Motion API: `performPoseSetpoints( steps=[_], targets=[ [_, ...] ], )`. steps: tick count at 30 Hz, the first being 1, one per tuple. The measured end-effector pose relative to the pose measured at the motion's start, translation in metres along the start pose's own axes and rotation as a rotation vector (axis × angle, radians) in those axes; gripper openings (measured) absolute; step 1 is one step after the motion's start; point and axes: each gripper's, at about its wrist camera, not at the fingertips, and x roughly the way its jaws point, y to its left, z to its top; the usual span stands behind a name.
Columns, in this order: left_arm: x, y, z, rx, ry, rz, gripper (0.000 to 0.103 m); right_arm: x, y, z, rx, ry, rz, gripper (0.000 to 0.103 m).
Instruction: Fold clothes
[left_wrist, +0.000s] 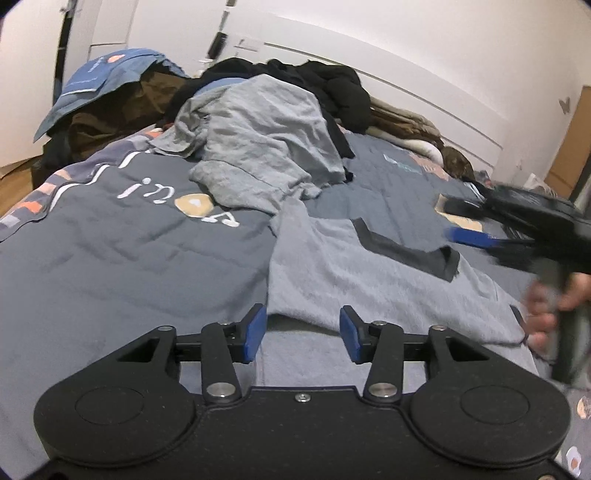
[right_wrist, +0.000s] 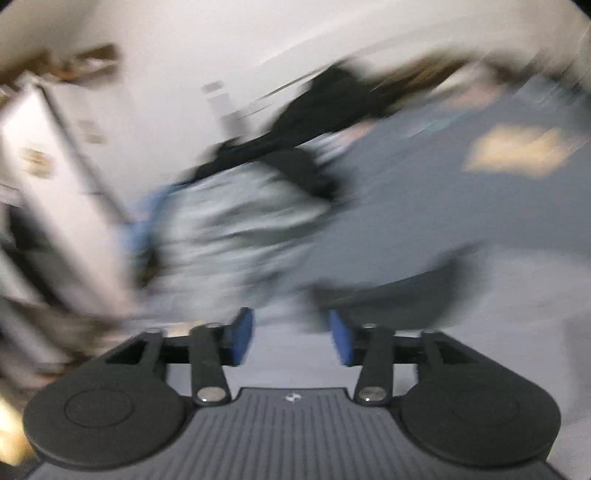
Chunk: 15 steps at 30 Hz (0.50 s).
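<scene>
While both grippers' fingers (left_wrist: 255, 334) stand released, the grey garment (left_wrist: 332, 266) should be gripped by its near-edge hem on the bed (left_wrist: 110, 258).

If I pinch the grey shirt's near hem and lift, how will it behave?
The grey shirt is probably floppy: it lies wrinkled and flat on the quilt, so it should drape and sag. It looks thin, likely light. The far end may drag along.

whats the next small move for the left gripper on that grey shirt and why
Probably ease the left gripper down and close on the grey shirt edge just ahead. Its jaws stand open with nothing pinched, and the shirt lies spread on the quilt. The right gripper is blurred and empty.
</scene>
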Motion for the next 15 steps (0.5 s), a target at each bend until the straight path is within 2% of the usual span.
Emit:
performPoseSetpoints(
  steps=[1, 2, 7, 10, 14, 15],
  targets=[
    [0.000, 0.004, 0.002, -0.011, -0.002, 0.000, 0.048, 0.020, 0.010, -0.001, 0.018, 0.034, 0.066, 0.056],
    [-0.001, 0.007, 0.005, -0.017, -0.004, 0.001, 0.049, 0.037, 0.019, -0.003, 0.015, 0.063, 0.095, 0.057],
    [0.001, 0.029, 0.014, -0.077, -0.005, 0.036, 0.049, 0.119, 0.045, -0.016, 0.045, 0.204, 0.188, 0.059],
    [0.003, 0.037, 0.017, -0.099, 0.003, 0.046, 0.049, 0.157, 0.041, -0.023, 0.119, 0.265, 0.191, 0.059],
    [0.002, 0.042, 0.020, -0.097, 0.009, 0.048, 0.049, 0.181, 0.029, -0.033, 0.139, 0.280, 0.088, 0.059],
    [0.003, 0.043, 0.020, -0.099, 0.013, 0.051, 0.049, 0.179, 0.024, -0.035, 0.151, 0.270, 0.090, 0.059]
  ],
)
